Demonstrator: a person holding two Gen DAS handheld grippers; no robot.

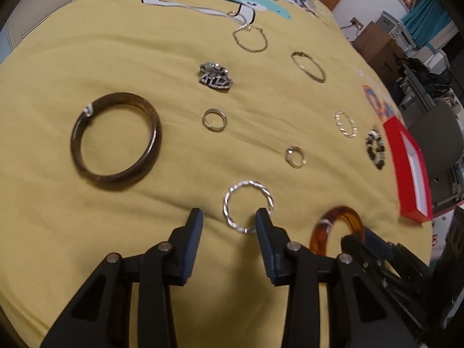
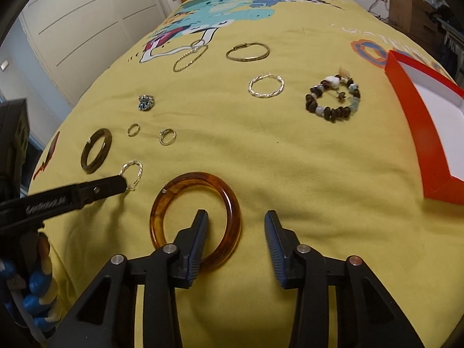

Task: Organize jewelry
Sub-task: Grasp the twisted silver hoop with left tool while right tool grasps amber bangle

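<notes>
From my left wrist camera, I am holding my left gripper low over a yellow bedspread, its jaws partly spread and pinching nothing. A twisted silver hoop is lying flat just ahead; my right-hand finger is sitting inside its ring, the left-hand finger outside on bare cloth. A dark brown bangle is lying flat to the left. An amber bangle is lying to the right, with my right gripper at its near edge.

From my right wrist camera, I am holding my right gripper with jaws partly spread, gripping nothing. The amber bangle is lying flat, its opening facing up; my left-hand finger is resting inside the ring, the other outside. A red box with a white inside is sitting at the far right
</notes>
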